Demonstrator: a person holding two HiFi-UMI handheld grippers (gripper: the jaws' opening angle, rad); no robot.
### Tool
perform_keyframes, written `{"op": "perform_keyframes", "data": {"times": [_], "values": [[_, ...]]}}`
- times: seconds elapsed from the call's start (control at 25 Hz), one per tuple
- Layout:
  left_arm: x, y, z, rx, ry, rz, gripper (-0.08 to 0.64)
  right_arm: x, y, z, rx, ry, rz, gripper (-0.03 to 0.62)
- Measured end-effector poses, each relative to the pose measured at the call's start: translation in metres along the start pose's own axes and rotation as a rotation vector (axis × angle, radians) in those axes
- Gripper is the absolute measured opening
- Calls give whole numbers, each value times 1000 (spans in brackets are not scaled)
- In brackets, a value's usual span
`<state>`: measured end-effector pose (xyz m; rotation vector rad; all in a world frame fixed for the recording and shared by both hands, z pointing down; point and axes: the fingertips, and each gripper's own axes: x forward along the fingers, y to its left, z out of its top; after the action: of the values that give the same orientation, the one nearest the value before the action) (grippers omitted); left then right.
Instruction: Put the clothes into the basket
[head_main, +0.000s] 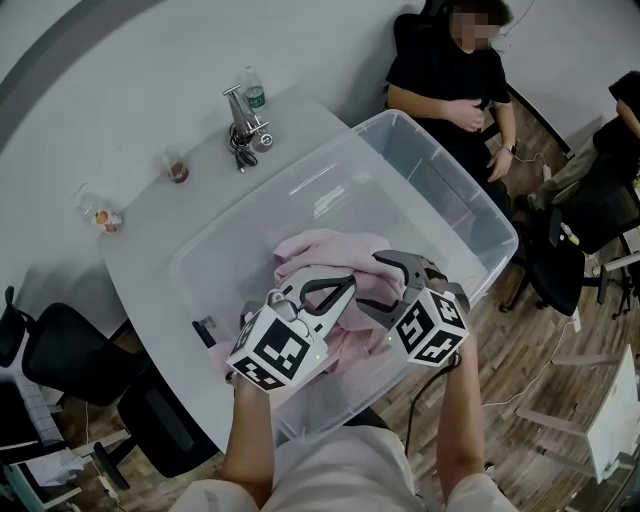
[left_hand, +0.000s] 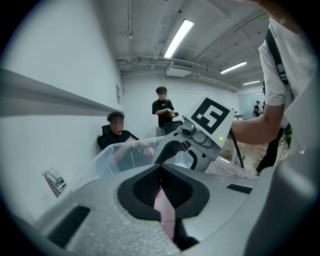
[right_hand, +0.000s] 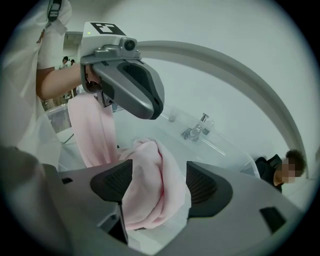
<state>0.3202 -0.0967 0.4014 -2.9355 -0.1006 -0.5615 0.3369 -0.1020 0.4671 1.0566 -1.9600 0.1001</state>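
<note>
1. The left gripper (left_hand: 161, 174) has its jaws closed tight on a thin fold of the pink garment (left_hand: 165, 212). Only a narrow strip of the cloth shows between the dark ribbed pads.
2. The right gripper (right_hand: 158, 176) has its jaws apart, with a thick bunch of the same garment standing between them. The cloth lies against one pad and sits loose beside the other, so it is not clamped.
3. In the head view the left gripper (head_main: 340, 290) and the right gripper (head_main: 388, 268) reach side by side over the near edge of the clear plastic bin (head_main: 455, 178). The garment (head_main: 322, 250) is heaped inside the bin's near half, and a length of it hangs from the left jaws.
4. The bin takes up the near right part of the white tabletop (head_main: 150, 240).
5. The grippers and their marker cubes cover the near part of the garment, so its kind cannot be told. A small dark thing (head_main: 205, 330) by the bin's near left corner is too small to identify.
6. At the tabletop's far edge stands a bottle (head_main: 250, 88) with a green label whose print is too small to read. The cubes carry only black-and-white square patterns.
</note>
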Motion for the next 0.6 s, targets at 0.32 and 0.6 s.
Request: {"op": "perform_keyframes", "data": {"times": [0.32,0.6], "values": [[-13,-5,14,3,-44,14,5,-29,-9,21,31,-120,-99,322],[-35,-9,45,32,-159,23,5,-77,-10,58,139,-380,-166,259]]}}
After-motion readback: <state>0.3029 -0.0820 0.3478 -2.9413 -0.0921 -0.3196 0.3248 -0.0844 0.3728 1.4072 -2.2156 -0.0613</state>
